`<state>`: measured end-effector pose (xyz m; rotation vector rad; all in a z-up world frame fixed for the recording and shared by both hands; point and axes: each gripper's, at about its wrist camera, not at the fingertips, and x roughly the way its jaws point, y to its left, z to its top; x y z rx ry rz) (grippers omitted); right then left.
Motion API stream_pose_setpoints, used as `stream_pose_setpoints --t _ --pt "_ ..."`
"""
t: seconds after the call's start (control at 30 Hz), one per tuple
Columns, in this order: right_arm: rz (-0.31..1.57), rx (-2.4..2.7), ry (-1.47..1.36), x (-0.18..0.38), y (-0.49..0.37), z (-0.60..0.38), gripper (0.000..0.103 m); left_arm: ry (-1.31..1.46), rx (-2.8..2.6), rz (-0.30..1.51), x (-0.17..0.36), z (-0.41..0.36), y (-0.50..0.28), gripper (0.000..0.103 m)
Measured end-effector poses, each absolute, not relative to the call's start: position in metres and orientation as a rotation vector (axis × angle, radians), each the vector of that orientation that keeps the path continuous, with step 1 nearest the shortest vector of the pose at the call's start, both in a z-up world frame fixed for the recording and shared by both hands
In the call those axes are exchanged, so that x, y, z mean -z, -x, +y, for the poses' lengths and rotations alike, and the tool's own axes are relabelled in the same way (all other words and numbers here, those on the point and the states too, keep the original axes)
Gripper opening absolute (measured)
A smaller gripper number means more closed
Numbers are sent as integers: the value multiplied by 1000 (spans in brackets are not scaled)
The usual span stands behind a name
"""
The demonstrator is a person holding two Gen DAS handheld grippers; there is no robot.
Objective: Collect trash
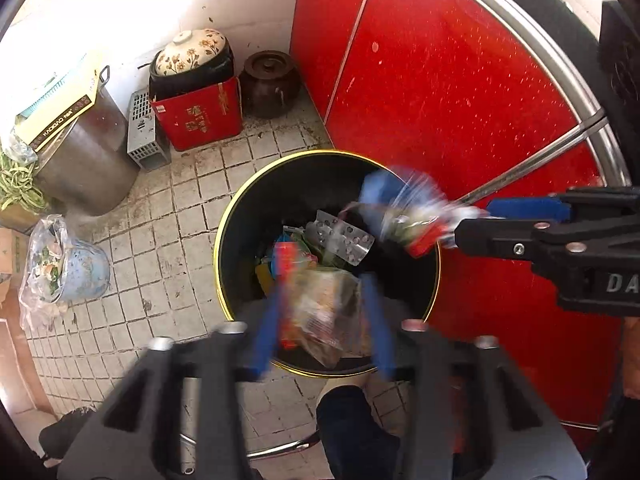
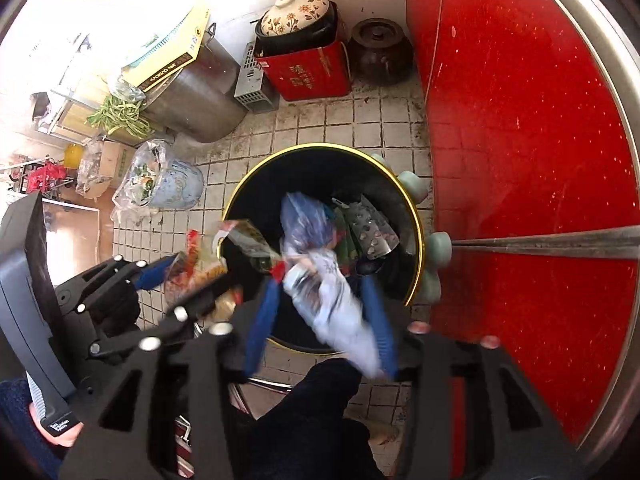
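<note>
Left wrist view: the left gripper (image 1: 324,312) is hanging over the black bin (image 1: 240,216), its blue fingers (image 1: 264,332) spread apart with a blurred clear snack bag (image 1: 320,316) sitting between them; whether the fingers are pressing it is not clear. The bin is standing on the tiled floor (image 1: 160,240) just beside the red cabinet (image 1: 460,80) and is holding a silver blister pack (image 1: 340,240) and other wrappers. The right gripper (image 1: 464,226) is reaching in from the right over the rim, its fingers closing on a blurred blue wrapper (image 1: 400,208). Further back, a flowered pot (image 1: 192,56) is resting on a red box (image 1: 200,114), with a brown jar (image 1: 270,82) beside it and a steel pot (image 1: 88,156) to the left.

Right wrist view: the right gripper (image 2: 320,312) is pointing down over the bin (image 2: 320,160), the blue wrapper (image 2: 320,272) lying between its parted blue fingers (image 2: 260,320); how firmly it is gripped cannot be told. The left gripper (image 2: 188,276) is coming in from the left at the bin's rim, with the snack bag (image 2: 208,272) in its fingers. The blister pack (image 2: 372,232) is lying inside the bin
</note>
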<state>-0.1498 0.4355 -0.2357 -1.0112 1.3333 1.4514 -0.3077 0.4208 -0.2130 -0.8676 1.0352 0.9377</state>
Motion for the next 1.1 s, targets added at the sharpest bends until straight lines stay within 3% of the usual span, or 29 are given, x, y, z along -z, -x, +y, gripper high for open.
stream_pose_setpoints --t 0.3,0.5,0.7,0.9,0.97,1.1 --pt "1289 -1471 1002 212 150 429 70 873 -925 1014 204 414 309 79" --pt "1242 -1474 916 149 131 403 77 811 -933 1016 165 399 307 97" --pt "1285 -1500 709 52 104 358 84 721 -924 1038 95 388 287 97" --pt "1132 -1484 507 -75 49 274 89 614 -845 973 1 364 237 97" --pt "1068 -1398 476 -97 23 234 95 559 -784 946 -28 348 204 97" --pt "982 -1066 408 -114 -36 131 96 377 -606 979 -57 298 102 97"
